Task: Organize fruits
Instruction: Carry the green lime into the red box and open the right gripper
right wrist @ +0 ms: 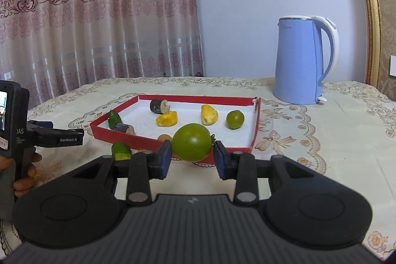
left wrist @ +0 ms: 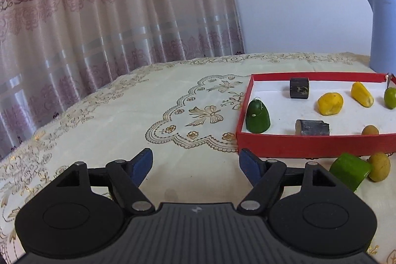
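A shallow red tray (left wrist: 309, 142) (right wrist: 118, 137) with a white floor holds several fruits: a green cone-shaped piece (left wrist: 257, 116), two yellow pieces (left wrist: 330, 103) (right wrist: 209, 114), a small green ball (right wrist: 235, 119) and two dark cylinders (left wrist: 299, 88). My right gripper (right wrist: 192, 156) is shut on a large green round fruit (right wrist: 191, 145), held just above the tray's near wall. My left gripper (left wrist: 195, 166) stands open over bare cloth, left of the tray, nothing between its fingers. A green chunk (left wrist: 350, 173) (right wrist: 120, 151) and a tan fruit (left wrist: 378, 166) lie on the cloth before the tray.
A blue electric kettle (right wrist: 302, 61) stands behind the tray at the right. An embroidered cream tablecloth (left wrist: 123, 115) covers the table; a patterned curtain (left wrist: 111, 4) hangs behind. A person's hand (right wrist: 24, 180) holds the left gripper at the right wrist view's left edge.
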The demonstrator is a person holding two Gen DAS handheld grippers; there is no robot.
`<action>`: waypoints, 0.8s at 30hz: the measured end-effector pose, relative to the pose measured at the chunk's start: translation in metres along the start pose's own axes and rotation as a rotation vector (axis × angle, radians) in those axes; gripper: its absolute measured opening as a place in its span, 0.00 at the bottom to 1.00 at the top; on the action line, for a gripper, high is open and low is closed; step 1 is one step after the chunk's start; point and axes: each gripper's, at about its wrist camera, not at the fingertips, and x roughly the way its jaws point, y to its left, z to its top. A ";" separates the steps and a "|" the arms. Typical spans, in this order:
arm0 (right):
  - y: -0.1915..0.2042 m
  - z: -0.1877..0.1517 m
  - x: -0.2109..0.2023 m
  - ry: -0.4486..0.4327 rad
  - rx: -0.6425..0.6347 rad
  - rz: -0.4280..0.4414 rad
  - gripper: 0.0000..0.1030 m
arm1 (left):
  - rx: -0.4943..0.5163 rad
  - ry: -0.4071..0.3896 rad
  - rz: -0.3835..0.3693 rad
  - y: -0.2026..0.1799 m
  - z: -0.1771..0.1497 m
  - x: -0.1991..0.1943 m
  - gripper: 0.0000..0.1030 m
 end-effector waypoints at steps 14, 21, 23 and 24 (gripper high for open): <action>0.032 0.008 0.003 0.038 -0.017 -0.098 0.33 | -0.120 0.012 -0.027 0.019 -0.003 0.003 0.74; 0.042 0.032 0.020 0.029 -0.005 -0.122 0.33 | -0.093 0.011 -0.057 0.017 -0.003 0.002 0.74; 0.042 0.039 0.024 0.024 -0.007 -0.117 0.33 | -0.080 0.004 -0.056 0.015 -0.003 0.001 0.74; 0.042 0.041 0.026 0.023 -0.011 -0.115 0.33 | -0.084 0.001 -0.054 0.015 -0.003 0.001 0.75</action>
